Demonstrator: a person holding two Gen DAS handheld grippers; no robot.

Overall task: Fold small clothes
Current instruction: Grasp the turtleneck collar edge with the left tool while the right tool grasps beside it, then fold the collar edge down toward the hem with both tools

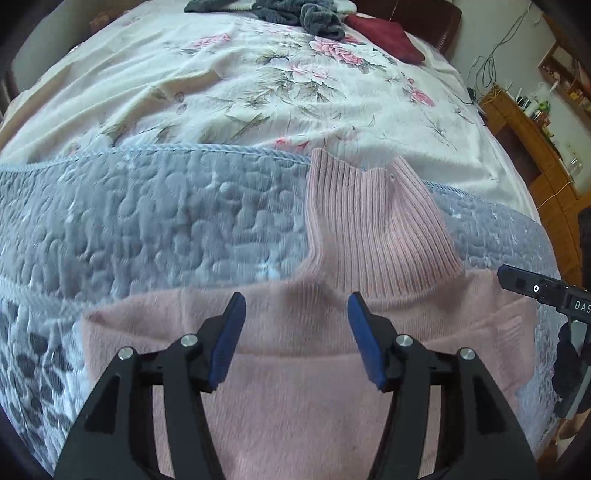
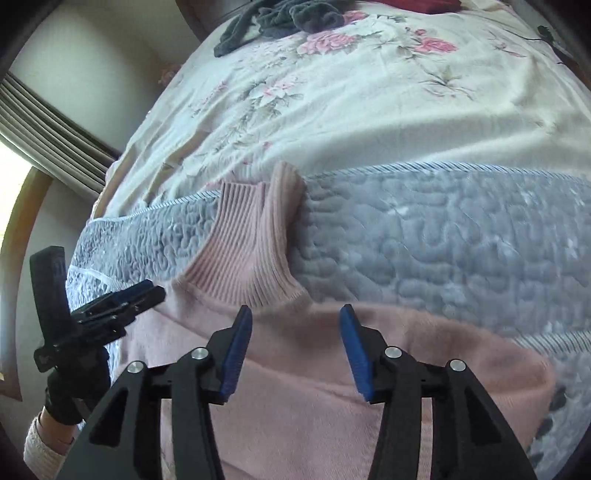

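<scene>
A pink turtleneck sweater (image 1: 295, 369) lies flat on a grey quilted blanket (image 1: 147, 221), its ribbed collar (image 1: 373, 221) pointing away from me. A folded layer lies across its body. My left gripper (image 1: 296, 299) hovers open just above the shoulder line, left of the collar, with nothing between its blue pads (image 1: 229, 339). My right gripper (image 2: 295, 310) also stands open over the sweater (image 2: 332, 406), just below the collar (image 2: 251, 251), holding nothing. Each gripper shows at the edge of the other's view: the right gripper (image 1: 517, 282) and the left gripper (image 2: 151, 291).
The blanket (image 2: 443, 240) covers the near part of a bed with a floral sheet (image 1: 258, 92). Dark grey clothes (image 1: 295, 14) and a dark red cushion (image 1: 388, 37) lie at the far end. Wooden furniture (image 1: 535, 147) stands on the right. A gloved hand (image 2: 74, 391) holds the left gripper.
</scene>
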